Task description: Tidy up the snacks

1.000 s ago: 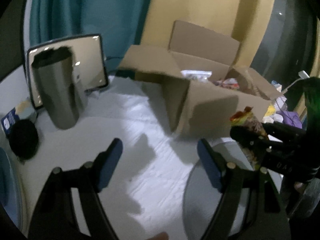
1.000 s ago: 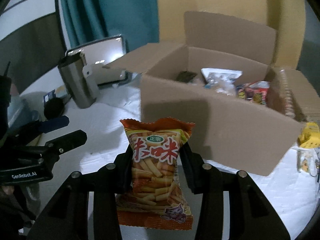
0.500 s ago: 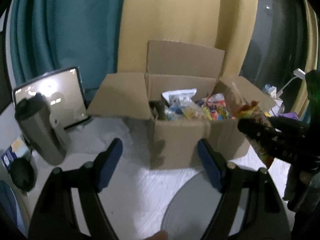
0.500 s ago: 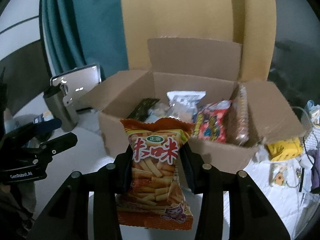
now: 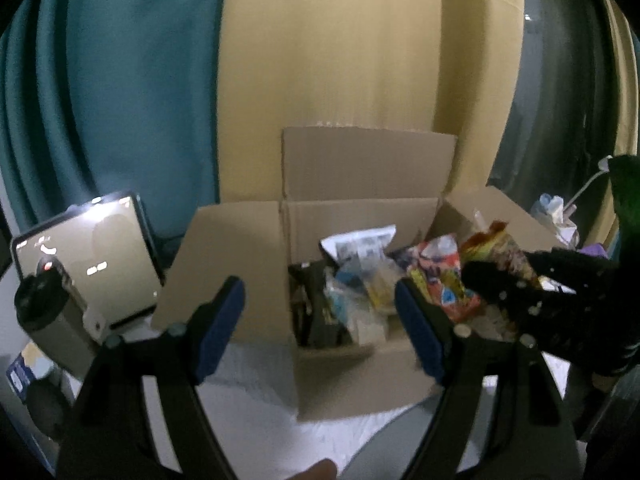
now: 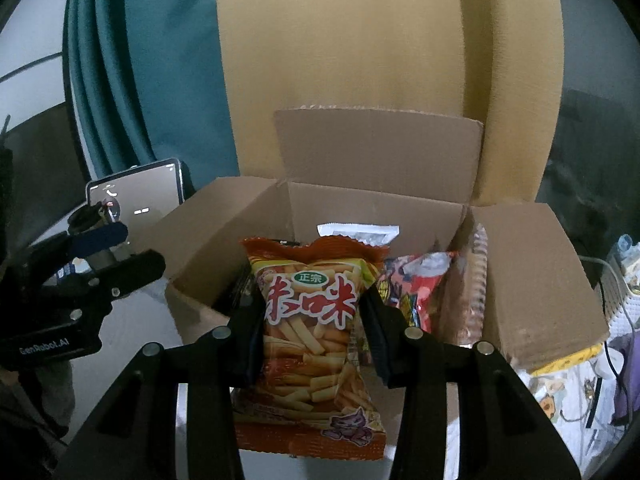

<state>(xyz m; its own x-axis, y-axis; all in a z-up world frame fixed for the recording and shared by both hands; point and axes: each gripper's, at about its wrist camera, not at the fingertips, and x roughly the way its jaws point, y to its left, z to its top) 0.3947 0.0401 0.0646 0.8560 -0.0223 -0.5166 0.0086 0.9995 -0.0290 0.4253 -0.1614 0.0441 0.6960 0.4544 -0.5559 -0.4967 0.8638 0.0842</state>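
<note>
Right wrist view, listed left to right from the right gripper [image 6: 312,312].

Far left, level with its fingers: left gripper [image 6: 116,248], jaws standing wide apart, nothing between them.

Behind that: grey tumbler [image 6: 98,220] and a propped tablet [image 6: 136,188], both well clear of the work.

Centre, between the right gripper's pads: orange snack bag [image 6: 310,344], held upright and pinched at its waist, jaws partly closed on it, print facing the camera.

Directly ahead and slightly below: cardboard box [image 6: 532,276], flaps open, back flap upright.

Inside, ahead and to the right: white packet [image 6: 360,232], red packet [image 6: 416,284], and a clear sleeve of biscuits [image 6: 472,280] leaning on the right wall. Dark item at the left interior, too dim to identify.

Left wrist view, same order: tumbler [image 5: 52,308], tablet [image 5: 84,248], left gripper [image 5: 320,320] open and empty, box [image 5: 360,364] ahead of it, right gripper [image 5: 516,280] to its right, carrying the bag [image 5: 496,248].

Handling note, judged: the freest space appears to be at the left-front of the box interior. Carry the bag over the near wall, lower it upright into that gap, and release only once its bottom rests. Keep the grip light; contents are likely brittle.
</note>
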